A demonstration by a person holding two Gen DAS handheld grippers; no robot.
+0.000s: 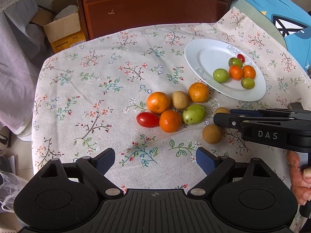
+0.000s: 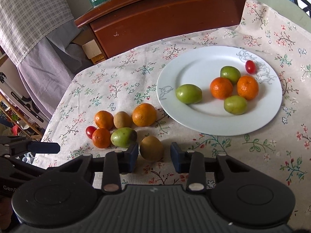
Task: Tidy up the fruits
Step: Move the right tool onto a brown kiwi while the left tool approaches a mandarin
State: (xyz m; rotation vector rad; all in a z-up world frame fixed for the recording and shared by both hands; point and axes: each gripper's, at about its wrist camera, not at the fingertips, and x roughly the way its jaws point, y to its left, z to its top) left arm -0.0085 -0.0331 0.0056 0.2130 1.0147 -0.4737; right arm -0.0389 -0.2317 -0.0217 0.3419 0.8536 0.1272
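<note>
"DAS" on right tool; perhaps "GenR" on left tool.

I see a white plate holding three green fruits, two mandarins and one cherry tomato, bunched toward its right side. Beside it on the cloth sit three more mandarins, a blemished green fruit, a second cherry tomato and brown round fruits, one brown fruit lying nearest me, apart from the cluster
</note>
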